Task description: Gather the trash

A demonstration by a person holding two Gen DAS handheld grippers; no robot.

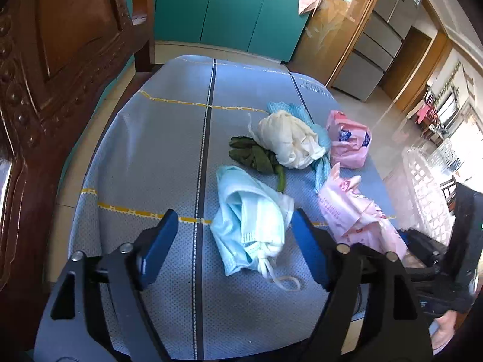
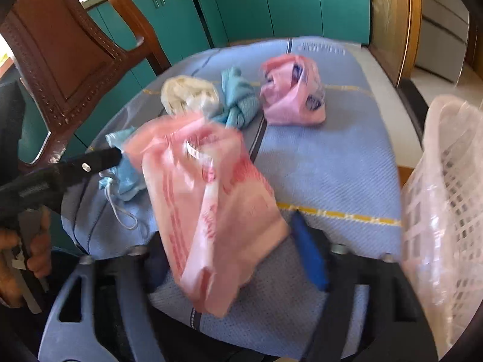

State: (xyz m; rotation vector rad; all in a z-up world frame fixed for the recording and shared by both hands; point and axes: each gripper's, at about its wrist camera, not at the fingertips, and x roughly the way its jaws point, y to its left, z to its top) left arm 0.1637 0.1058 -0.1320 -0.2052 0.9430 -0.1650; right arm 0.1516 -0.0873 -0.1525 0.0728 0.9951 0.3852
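The left gripper [image 1: 234, 246] hangs with its blue pads spread apart over the crumpled pale-blue face masks [image 1: 249, 220], which lie on the blue woven tablecloth [image 1: 157, 150] touching neither pad. The right gripper [image 2: 232, 256] also stands parted, the flat pink printed plastic bag [image 2: 211, 199] lying loosely between its pads; no pinch shows (the bag is blurred). To do this well, each gripper should come down until both pads straddle a thick fold, then close low on the bulk, not on the mask's white ear loop [image 1: 285, 280], which would slip. The white lattice plastic basket [image 2: 443, 217] at the table's right edge looks the likely place for the trash
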